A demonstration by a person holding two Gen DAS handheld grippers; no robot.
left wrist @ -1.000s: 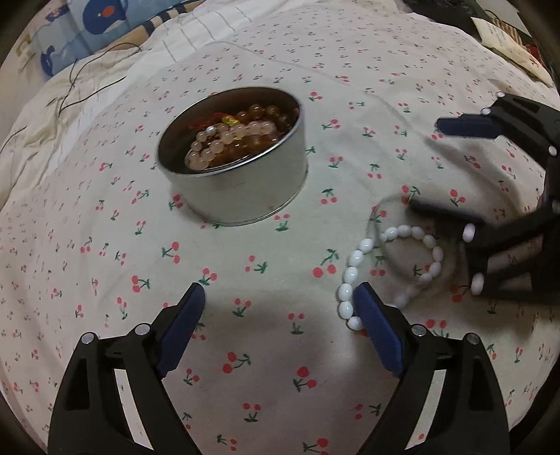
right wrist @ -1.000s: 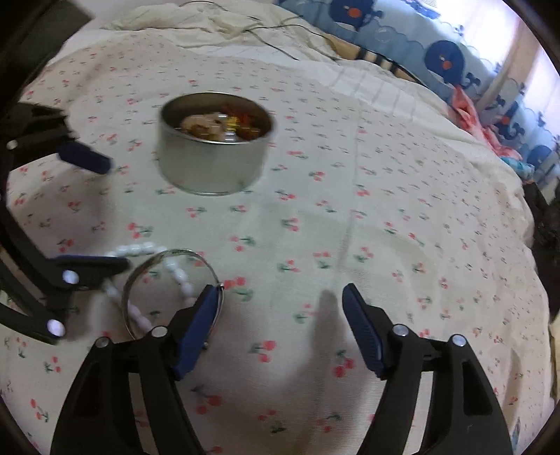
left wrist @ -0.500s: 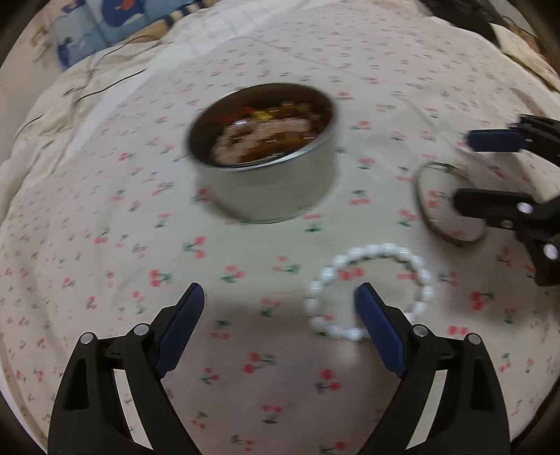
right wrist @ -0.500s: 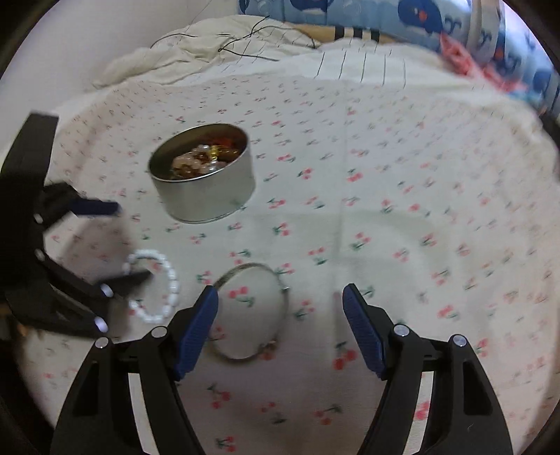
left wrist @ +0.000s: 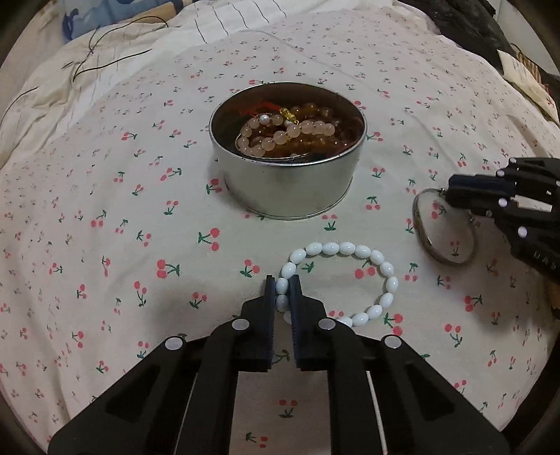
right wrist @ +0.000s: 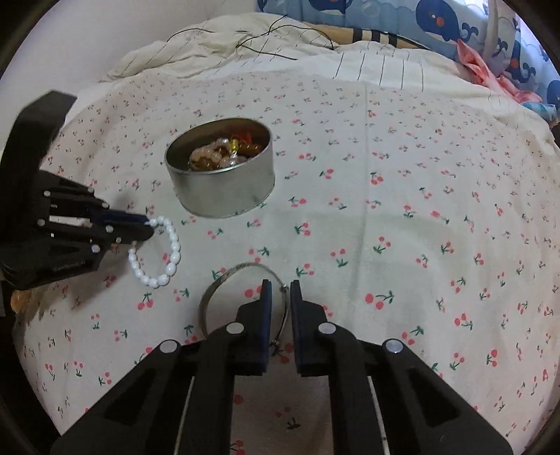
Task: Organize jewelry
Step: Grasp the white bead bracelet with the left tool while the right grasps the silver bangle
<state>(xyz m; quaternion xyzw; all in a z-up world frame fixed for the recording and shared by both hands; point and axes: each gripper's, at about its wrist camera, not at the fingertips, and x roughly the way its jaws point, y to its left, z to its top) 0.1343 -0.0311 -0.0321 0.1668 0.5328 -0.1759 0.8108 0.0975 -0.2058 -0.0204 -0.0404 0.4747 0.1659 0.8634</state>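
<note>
While the white bead bracelet [left wrist: 344, 280] lies flat on the cherry cloth [left wrist: 105, 217], two of its beads are pinched between the fingers of the left gripper [left wrist: 282, 294], which is closed tight on them. The rest of the bead ring is spread out on the cloth to the right of the fingers. Behind it, a round silver tin [left wrist: 288, 189] is seen standing upright, a little apart from the bracelet. The tin is filled with pink beads [left wrist: 280, 134], amber beads and a bit of red string. To the right, a thin metal bangle [right wrist: 241, 301] is seen lying on the cloth, near the bead bracelet but not touching it. The right gripper [right wrist: 280, 297] is closed around the bangle's thin rim, with the wire caught between its two dark pads. In the left wrist view, the bangle [left wrist: 444, 227] is seen held at its top edge by the right gripper [left wrist: 451, 192], and part of the ring is hidden behind the black fingers. At the back, a rumpled cream blanket [right wrist: 217, 45] with thin black cords [right wrist: 280, 38] on it is seen, and a blue whale pillow [right wrist: 420, 21] is seen behind it.
</note>
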